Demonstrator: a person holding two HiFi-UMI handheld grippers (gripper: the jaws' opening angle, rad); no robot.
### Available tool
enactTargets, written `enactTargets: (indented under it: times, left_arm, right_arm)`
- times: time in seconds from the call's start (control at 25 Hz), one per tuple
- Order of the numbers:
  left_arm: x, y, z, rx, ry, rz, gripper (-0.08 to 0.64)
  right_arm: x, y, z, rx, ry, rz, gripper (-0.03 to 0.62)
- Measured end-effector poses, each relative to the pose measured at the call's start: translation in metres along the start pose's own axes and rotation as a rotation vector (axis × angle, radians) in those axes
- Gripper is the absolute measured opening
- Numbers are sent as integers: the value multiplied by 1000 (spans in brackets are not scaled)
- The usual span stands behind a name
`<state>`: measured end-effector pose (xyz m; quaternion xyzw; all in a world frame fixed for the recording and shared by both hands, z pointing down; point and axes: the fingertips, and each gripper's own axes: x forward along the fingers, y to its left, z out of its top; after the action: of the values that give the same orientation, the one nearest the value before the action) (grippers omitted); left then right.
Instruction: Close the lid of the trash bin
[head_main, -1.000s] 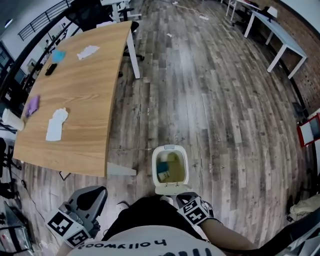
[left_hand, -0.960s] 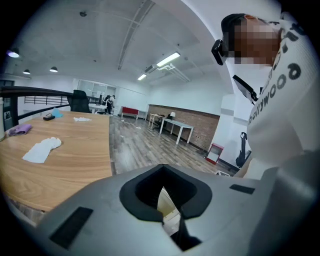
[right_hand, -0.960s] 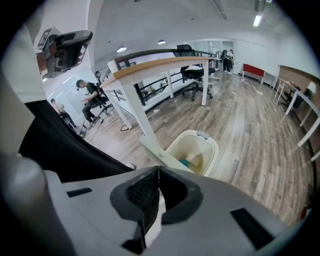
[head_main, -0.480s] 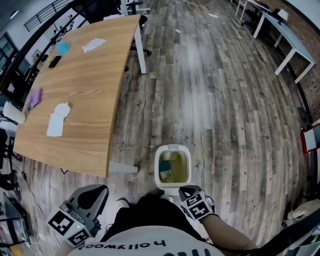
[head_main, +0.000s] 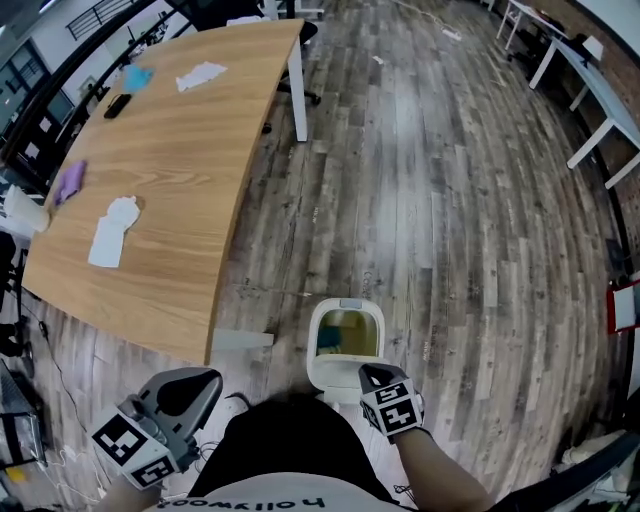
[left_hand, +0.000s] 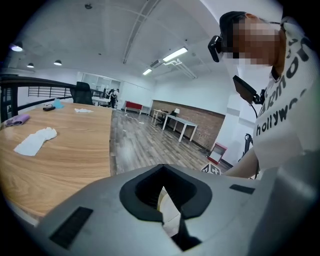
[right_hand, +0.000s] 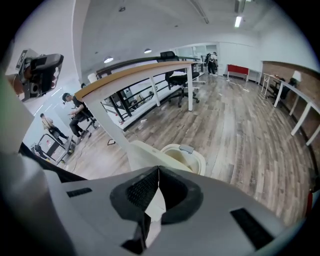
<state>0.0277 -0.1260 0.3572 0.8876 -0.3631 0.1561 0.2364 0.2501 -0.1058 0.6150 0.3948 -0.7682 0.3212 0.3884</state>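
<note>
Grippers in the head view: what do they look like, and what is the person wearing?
Both are light grey moulded shells with black ribbed pads inside. The left gripper and the right gripper each carry a cube of black-and-white square markers. No cables on them show. The person wears a white top with black lettering and a dark lower garment.

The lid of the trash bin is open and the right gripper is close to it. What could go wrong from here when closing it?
1. The right gripper has its fingers shut, directly behind the raised lid. Pushing with shut fingers, it could slip off the smooth panel.
2. The trash bin stands free on the floor, so a hard push may tip it or slide it away.
</note>
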Motion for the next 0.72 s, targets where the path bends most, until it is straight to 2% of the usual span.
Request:
enactTargets:
  times: [0.36, 0.56, 0.72]
  left_arm:
    - [22, 6, -14, -29, 41, -25, 5]
    - [19, 14, -24, -50, 62, 2, 5]
    - [17, 19, -34, -29, 96, 23, 5]
  right_arm:
    - [35, -29, 23, 37, -42, -32, 11]
    - [58, -48, 28, 95, -92, -70, 11]
    - [77, -64, 32, 139, -114, -97, 11]
